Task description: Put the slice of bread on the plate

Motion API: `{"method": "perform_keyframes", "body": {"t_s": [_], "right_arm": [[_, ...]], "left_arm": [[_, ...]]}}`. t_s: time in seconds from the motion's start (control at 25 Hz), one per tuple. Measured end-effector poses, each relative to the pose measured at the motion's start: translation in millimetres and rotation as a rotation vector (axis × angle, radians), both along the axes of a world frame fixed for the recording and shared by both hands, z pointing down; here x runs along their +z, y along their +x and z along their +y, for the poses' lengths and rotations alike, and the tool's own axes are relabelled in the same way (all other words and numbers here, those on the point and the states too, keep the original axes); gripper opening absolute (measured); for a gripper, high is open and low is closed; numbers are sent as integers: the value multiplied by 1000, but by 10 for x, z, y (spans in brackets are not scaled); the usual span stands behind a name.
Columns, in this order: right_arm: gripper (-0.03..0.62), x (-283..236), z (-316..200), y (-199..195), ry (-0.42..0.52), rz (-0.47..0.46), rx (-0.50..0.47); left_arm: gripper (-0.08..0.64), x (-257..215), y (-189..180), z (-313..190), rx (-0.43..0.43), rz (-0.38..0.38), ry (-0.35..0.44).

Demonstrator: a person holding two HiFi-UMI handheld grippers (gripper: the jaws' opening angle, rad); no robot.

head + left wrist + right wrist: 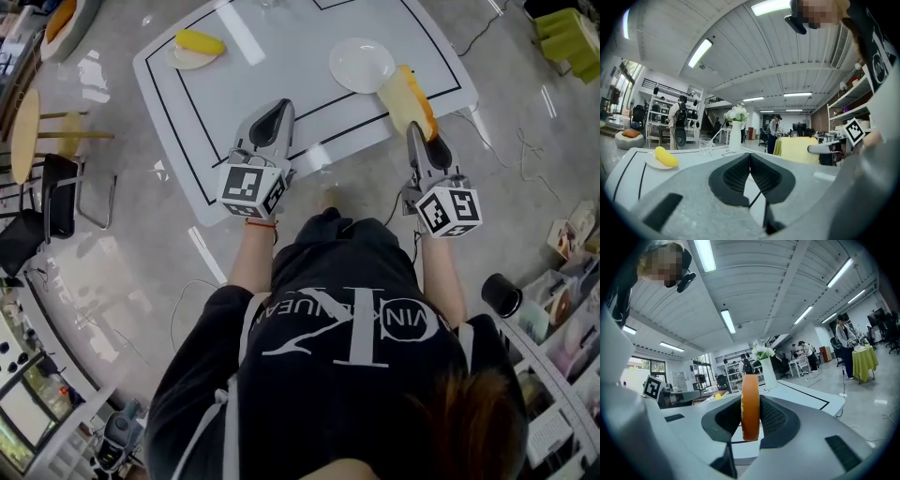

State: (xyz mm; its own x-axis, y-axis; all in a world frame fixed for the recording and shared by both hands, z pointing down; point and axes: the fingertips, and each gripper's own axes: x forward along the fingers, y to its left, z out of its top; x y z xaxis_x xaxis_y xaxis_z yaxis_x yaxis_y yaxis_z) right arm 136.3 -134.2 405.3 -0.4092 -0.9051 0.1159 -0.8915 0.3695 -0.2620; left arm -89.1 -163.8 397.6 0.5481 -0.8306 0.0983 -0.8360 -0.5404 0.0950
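Note:
A slice of bread with an orange crust stands on edge between the jaws of my right gripper, which is shut on it over the table's near right edge. In the right gripper view the slice appears edge-on between the pads. An empty white plate lies on the white table just left of the slice and beyond it. My left gripper hovers over the table's near edge, shut with nothing in it; its pads meet in the left gripper view. That view also catches the slice.
A second plate with a yellow item sits at the table's far left. A white vase of flowers and a glass stand at the far side. A chair and floor cables flank the table.

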Motion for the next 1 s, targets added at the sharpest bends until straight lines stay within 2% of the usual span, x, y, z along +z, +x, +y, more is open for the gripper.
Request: {"method": "perform_keyframes", "body": {"t_s": [0.28, 0.68, 1.0], "right_arm": [[94, 109, -131, -76, -41, -21, -1], [94, 244, -579, -232, -105, -74, -36], [91, 184, -1055, -312, -157, -275, -51]], "left_arm": [[5, 157, 8, -40, 33, -13, -33], [3, 234, -16, -400, 34, -19, -53], [3, 176, 2, -777, 19, -7, -57]]}}
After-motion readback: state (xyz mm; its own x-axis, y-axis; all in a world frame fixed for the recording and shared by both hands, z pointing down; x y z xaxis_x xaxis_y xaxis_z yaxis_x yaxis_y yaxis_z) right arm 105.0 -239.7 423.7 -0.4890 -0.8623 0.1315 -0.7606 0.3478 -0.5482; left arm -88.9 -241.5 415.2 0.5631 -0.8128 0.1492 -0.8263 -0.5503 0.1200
